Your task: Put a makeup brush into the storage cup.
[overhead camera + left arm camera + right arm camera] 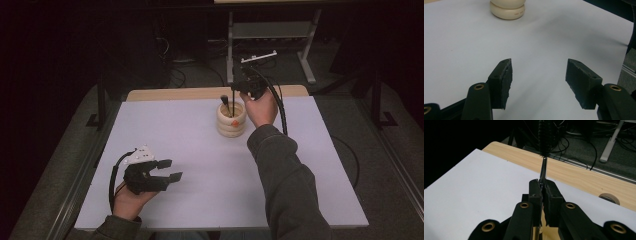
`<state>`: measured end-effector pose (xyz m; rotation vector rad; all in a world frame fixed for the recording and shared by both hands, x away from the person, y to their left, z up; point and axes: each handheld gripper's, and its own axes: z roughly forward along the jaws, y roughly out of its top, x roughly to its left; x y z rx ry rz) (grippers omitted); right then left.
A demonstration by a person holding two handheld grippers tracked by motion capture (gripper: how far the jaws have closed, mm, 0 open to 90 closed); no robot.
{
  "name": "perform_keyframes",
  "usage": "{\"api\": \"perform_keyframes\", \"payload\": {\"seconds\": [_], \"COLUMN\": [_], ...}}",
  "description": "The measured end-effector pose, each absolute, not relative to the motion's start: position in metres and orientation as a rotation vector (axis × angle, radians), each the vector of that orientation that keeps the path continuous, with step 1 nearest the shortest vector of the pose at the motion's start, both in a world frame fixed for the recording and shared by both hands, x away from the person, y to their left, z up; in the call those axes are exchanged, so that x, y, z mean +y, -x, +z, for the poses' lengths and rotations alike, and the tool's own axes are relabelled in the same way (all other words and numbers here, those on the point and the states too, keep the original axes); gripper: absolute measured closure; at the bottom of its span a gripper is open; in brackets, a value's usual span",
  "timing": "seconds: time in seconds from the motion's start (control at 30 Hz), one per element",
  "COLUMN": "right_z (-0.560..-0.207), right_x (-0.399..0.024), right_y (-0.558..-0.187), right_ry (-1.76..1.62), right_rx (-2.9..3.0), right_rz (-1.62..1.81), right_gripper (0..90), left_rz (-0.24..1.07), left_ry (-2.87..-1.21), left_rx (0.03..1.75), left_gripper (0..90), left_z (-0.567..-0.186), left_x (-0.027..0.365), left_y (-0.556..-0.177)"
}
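- High view: one cream ringed cup (231,121) stands upright on the white table sheet (200,150), toward the far middle; it looks like three rings stacked, with something orange inside.
- One thin dark-handled tool (226,104) sticks up out of the cup, tilted slightly.
- Two grippers are in the picture, one per hand.
- Right gripper (235,95) hangs above the cup, just behind it; in the right gripper view its jaws are clenched on the tool's thin metal shaft (543,171), which runs up between the pads.
- Left gripper (172,170) sits low at the near left, well apart from the cup; its jaws are spread with nothing between them, and the pads (505,75) touch nothing.
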<state>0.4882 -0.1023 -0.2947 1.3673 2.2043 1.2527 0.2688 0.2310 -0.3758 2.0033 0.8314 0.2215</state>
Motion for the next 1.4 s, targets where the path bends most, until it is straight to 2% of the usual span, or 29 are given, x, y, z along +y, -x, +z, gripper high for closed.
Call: {"api": "perform_keyframes", "payload": {"seconds": [1.4], "right_z": [-0.328], "right_x": [-0.107], "right_y": [-0.485], "right_ry": [-1.403], "right_rx": [2.227], "right_rz": [1.228], "right_gripper": [84.1], "left_rz": [0.218], "left_ry": [-2.010], "left_rx": [0.836], "left_gripper": [37.6], "left_z": [-0.377], "left_x": [0.232], "left_y": [-0.269]}}
